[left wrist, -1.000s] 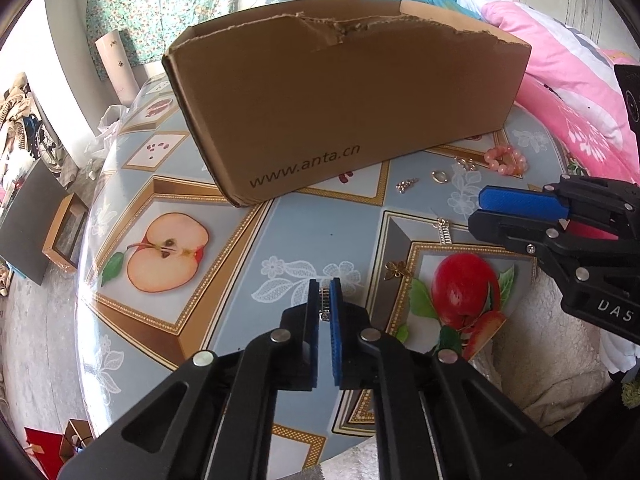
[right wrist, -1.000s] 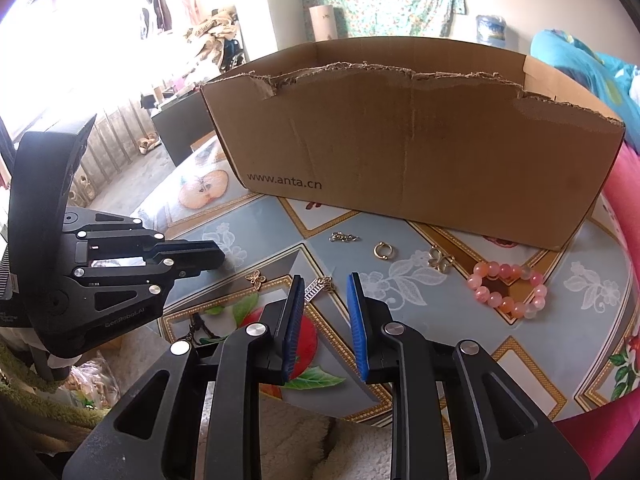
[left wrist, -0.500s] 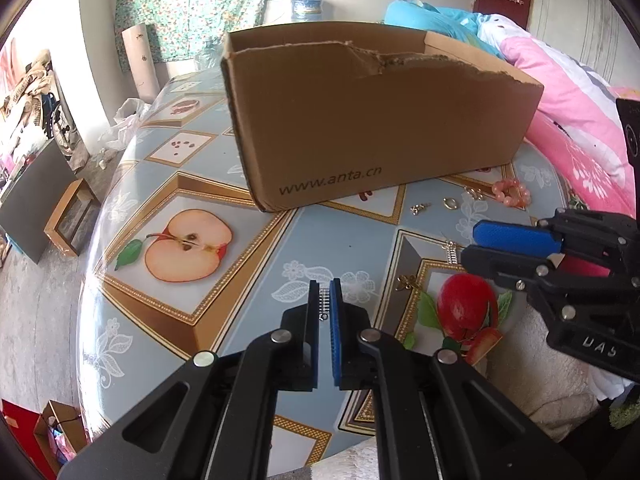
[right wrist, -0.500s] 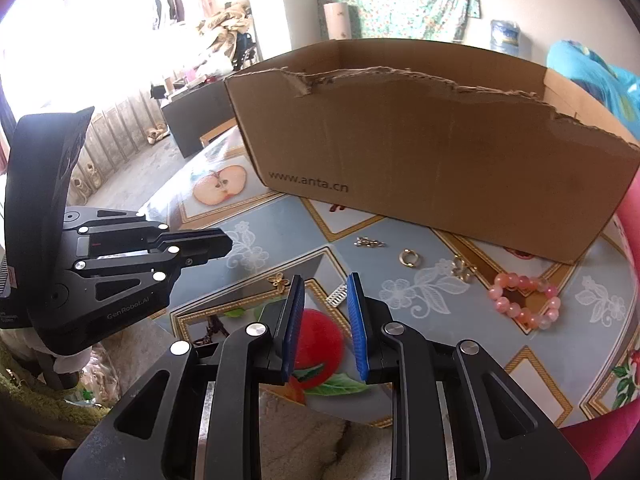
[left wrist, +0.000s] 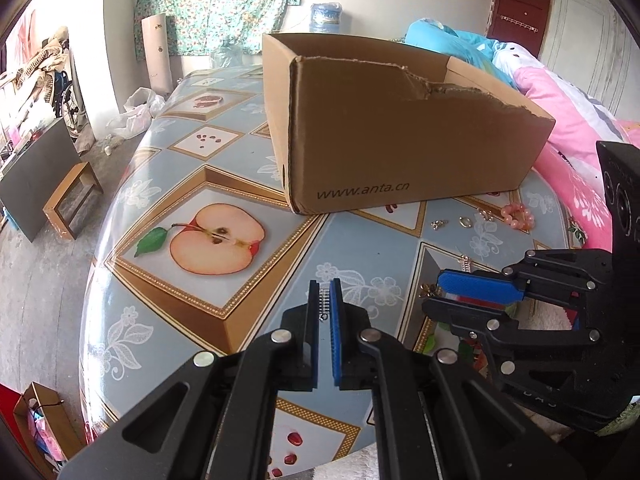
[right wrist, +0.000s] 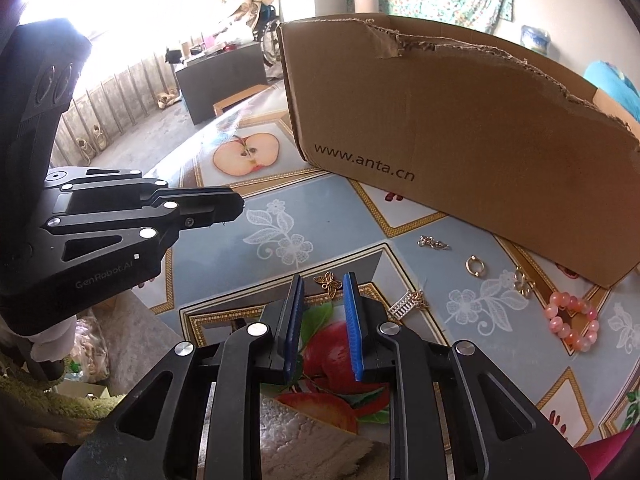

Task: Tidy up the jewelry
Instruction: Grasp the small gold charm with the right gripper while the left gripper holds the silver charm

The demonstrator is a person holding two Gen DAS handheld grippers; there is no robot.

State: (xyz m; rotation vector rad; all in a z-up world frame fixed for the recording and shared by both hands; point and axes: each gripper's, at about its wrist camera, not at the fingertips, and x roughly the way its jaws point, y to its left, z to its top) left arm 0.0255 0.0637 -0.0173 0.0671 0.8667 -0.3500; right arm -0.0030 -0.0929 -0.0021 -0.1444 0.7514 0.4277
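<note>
A: Two hand-held grippers are over the near edge of the table (left wrist: 192, 184). The left hand-held gripper (left wrist: 325, 308) is clenched on a small silver chain piece (left wrist: 324, 306), which shows in the narrow slit between its blue pads.

B: And the right hand-held gripper (right wrist: 323, 316)?

A: Released, with a clear gap between its pads and nothing in it. A butterfly charm (right wrist: 329, 282) lies on the table just beyond its tips.

B: Where is the rest of the jewelry, taking the cardboard box (right wrist: 460, 128) as the landmark?

A: All on the table in front of the box's long printed wall, none touching it. A small chain link piece (right wrist: 432, 243) is nearest the box's printed address. A gold ring (right wrist: 475, 266) sits beside that, then a gold clasp (right wrist: 523, 282), then a pink bead bracelet (right wrist: 571, 320) toward the box's far corner. A silver comb-like charm (right wrist: 406, 303) lies farther out from the box, near the right hand-held gripper.

B: What is inside the box?

A: Cannot tell; its walls hide the inside.
</note>
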